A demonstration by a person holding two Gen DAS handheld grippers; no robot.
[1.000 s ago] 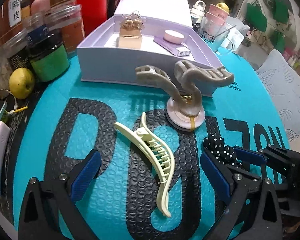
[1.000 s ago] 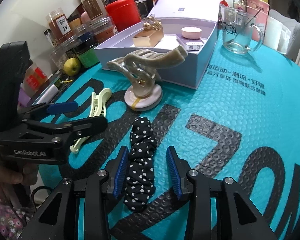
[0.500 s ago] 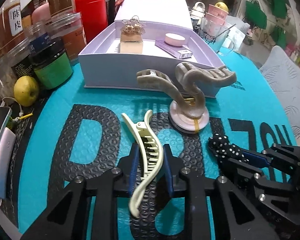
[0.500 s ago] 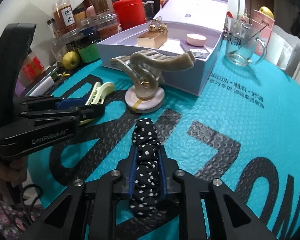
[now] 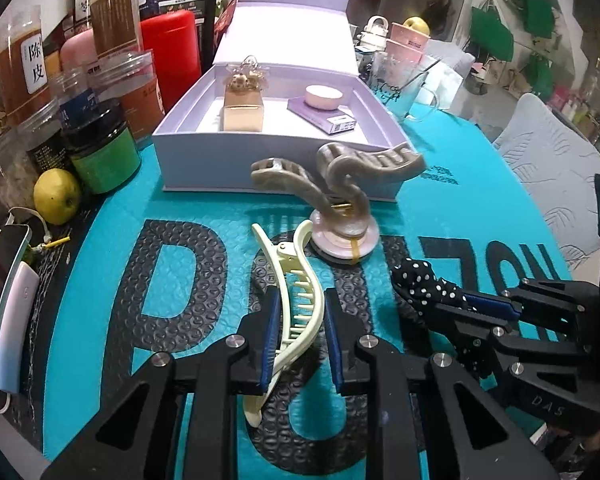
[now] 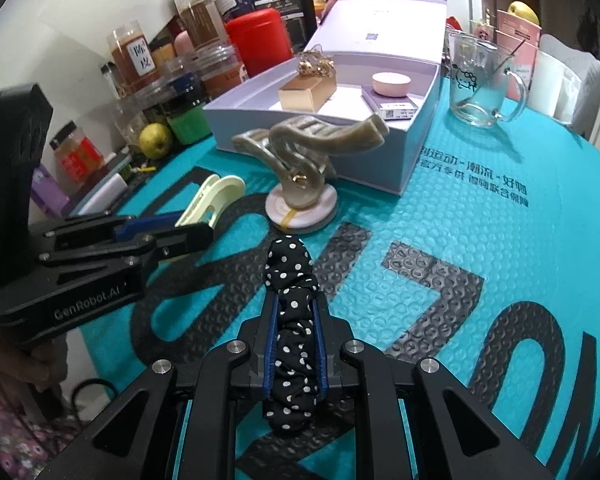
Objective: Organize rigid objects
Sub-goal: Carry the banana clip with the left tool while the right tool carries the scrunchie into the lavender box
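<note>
My left gripper (image 5: 300, 336) is shut on a cream hair claw clip (image 5: 296, 300), lifted slightly off the teal mat (image 5: 112, 240). The same clip (image 6: 214, 196) pokes out of the left gripper (image 6: 172, 232) in the right wrist view. My right gripper (image 6: 294, 344) is shut on a black polka-dot scrunchie (image 6: 290, 280), which also shows at the right (image 5: 424, 284) of the left wrist view. A large taupe claw clip (image 5: 340, 184) stands on a round pink compact (image 5: 346, 240) in front of the open lilac box (image 5: 204, 160).
The box holds a gold box with a bow (image 5: 244, 108), a pink round tin (image 5: 324, 96) and a small purple packet. Jars (image 5: 104, 148), a red canister (image 5: 172, 48) and a green apple (image 5: 56, 196) crowd the left. A glass mug (image 6: 480, 84) stands to the right.
Both grippers closed: the left on the cream clip, the right on the scrunchie. The left gripper then rose a little with the clip. The right stayed in place.
</note>
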